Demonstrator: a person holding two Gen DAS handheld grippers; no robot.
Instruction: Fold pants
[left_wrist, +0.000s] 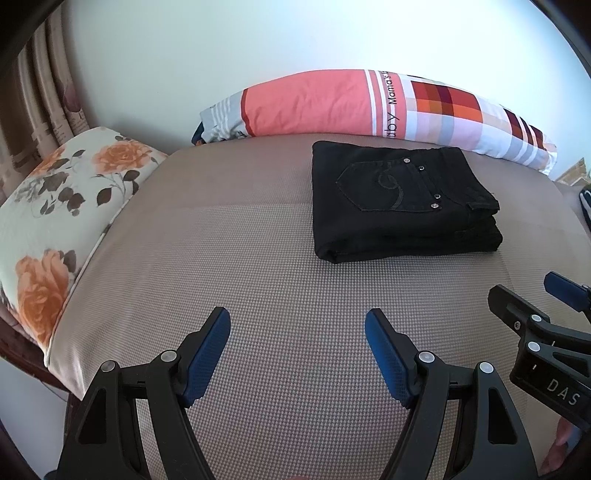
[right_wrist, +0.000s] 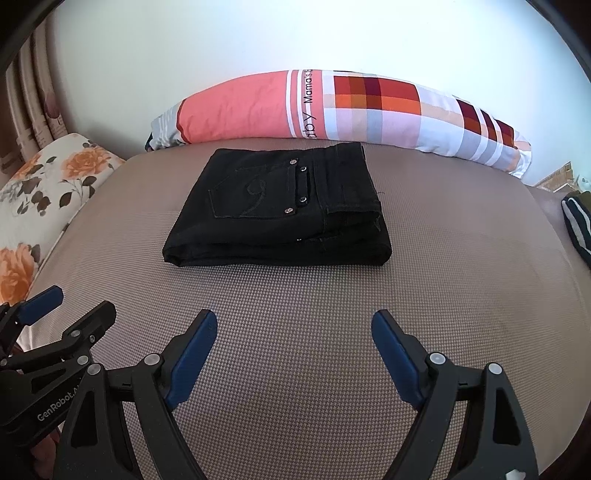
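Jaws of both grippers spread wide, holding nothing, short of the folded black pants.

Left wrist view: left gripper (left_wrist: 297, 325) agape over the mattress (left_wrist: 240, 258); pants (left_wrist: 402, 199) beyond, toward the striped bolster (left_wrist: 332, 103); right gripper (left_wrist: 532, 291) alongside. Right wrist view: right gripper (right_wrist: 293, 326) parted, pants (right_wrist: 280, 210) ahead, near the bolster (right_wrist: 332, 107); left gripper (right_wrist: 79, 301) beside.

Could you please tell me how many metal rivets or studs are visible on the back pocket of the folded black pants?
4 on the pants: two silver rivets at the pocket's upper corners and, and two darker studs between them and. Others may be hidden inside the folds.
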